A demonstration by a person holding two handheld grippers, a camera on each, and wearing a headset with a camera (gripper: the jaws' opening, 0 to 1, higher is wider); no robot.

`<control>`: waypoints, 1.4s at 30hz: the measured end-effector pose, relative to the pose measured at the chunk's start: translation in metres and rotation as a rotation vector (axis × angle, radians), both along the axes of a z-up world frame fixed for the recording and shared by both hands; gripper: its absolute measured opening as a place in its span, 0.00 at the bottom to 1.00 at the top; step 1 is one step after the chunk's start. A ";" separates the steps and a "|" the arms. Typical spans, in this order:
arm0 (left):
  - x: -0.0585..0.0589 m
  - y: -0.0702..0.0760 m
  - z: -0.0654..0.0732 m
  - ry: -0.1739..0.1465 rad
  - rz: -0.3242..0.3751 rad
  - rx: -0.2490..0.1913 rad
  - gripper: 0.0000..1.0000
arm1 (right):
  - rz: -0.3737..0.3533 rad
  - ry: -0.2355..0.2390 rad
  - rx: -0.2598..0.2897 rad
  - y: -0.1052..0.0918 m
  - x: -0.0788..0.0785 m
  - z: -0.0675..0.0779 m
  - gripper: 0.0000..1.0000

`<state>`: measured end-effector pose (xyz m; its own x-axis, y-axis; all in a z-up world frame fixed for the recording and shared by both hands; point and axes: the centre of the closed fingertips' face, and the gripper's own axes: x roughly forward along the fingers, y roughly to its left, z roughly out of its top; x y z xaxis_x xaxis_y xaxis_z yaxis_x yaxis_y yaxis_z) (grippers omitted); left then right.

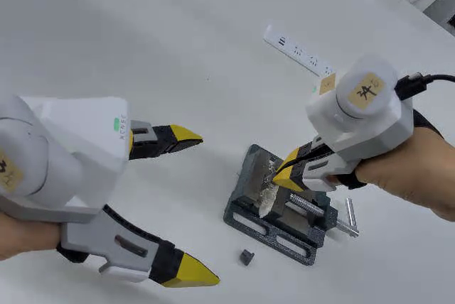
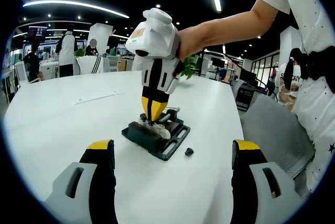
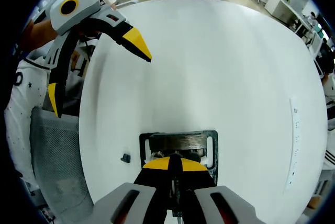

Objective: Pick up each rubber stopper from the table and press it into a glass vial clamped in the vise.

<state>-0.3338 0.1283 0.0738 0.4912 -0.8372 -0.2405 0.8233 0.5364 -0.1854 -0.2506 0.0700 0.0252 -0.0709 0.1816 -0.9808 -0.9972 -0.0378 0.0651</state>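
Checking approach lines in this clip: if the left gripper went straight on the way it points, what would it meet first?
Probably the vise or the right gripper, whose shut tips sit at it, dead ahead of the open left gripper. Which comes first is unclear.

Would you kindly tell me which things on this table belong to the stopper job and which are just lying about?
For the job: vise; rubber stopper, loose on the table beside it; right gripper, shut over the vise; left gripper, open.
Lying about: power strip, beyond the vise.
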 end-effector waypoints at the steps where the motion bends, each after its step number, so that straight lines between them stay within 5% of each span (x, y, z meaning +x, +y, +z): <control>1: 0.000 0.000 0.000 -0.001 0.000 0.000 0.92 | 0.000 0.001 0.001 0.000 0.001 0.000 0.00; 30: 0.000 -0.003 0.001 -0.001 -0.006 0.002 0.92 | 0.078 -0.066 0.040 0.001 -0.001 -0.002 0.00; 42: -0.001 -0.004 0.004 -0.005 -0.008 0.006 0.92 | 0.059 -0.114 0.122 0.000 -0.002 0.000 0.00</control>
<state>-0.3352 0.1246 0.0778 0.4861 -0.8394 -0.2430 0.8283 0.5312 -0.1782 -0.2527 0.0695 0.0248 0.0254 0.2987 -0.9540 -0.9937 -0.0968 -0.0568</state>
